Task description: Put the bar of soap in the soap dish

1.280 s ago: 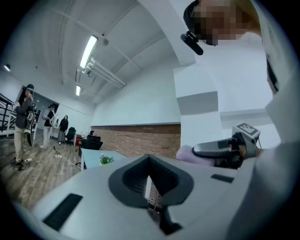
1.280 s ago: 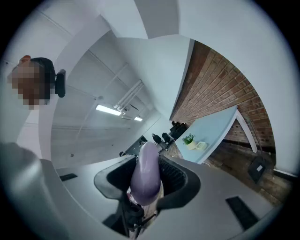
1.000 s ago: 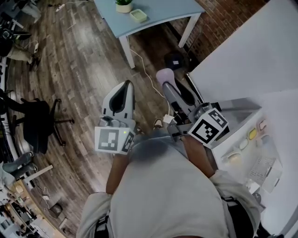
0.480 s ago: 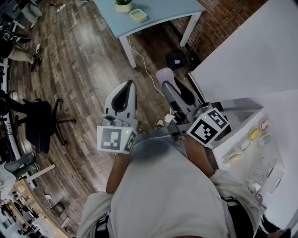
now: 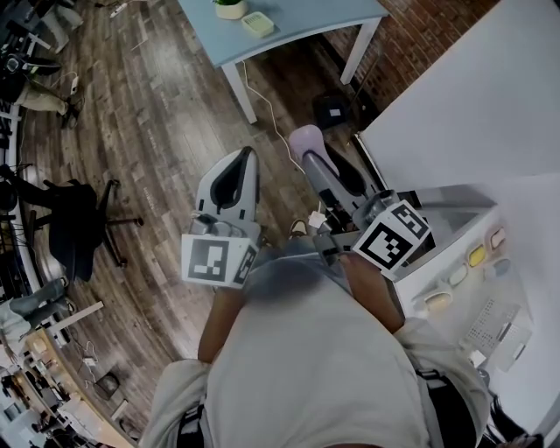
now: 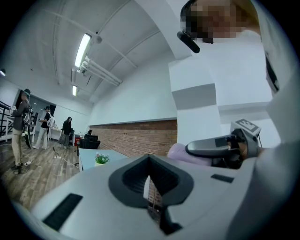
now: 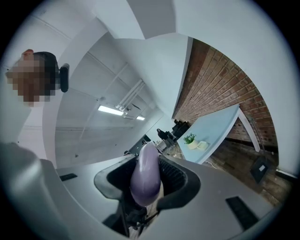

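My right gripper (image 5: 311, 157) is shut on a lavender bar of soap (image 5: 304, 139), held in the air over the wooden floor. In the right gripper view the soap (image 7: 146, 172) stands clamped between the jaws of that gripper (image 7: 146, 185). A pale green soap dish (image 5: 259, 24) sits on the blue table (image 5: 297, 22) far ahead, beside a small potted plant (image 5: 231, 8). The dish (image 7: 202, 145) shows small in the right gripper view. My left gripper (image 5: 237, 171) hangs beside the right one, shut and empty (image 6: 149, 186). From the left gripper view, the soap (image 6: 180, 152) shows at the right.
A white counter (image 5: 525, 219) at the right carries several small coloured items (image 5: 476, 255). A black office chair (image 5: 74, 227) stands at the left. A white cable (image 5: 271, 131) runs across the floor under the table. People (image 6: 21, 126) stand far off. A brick wall (image 5: 420, 35) lies behind the table.
The view has shifted a little, so the blue table sits slightly higher in the picture. Both grippers keep nearly the same pose, the soap still in the right one.
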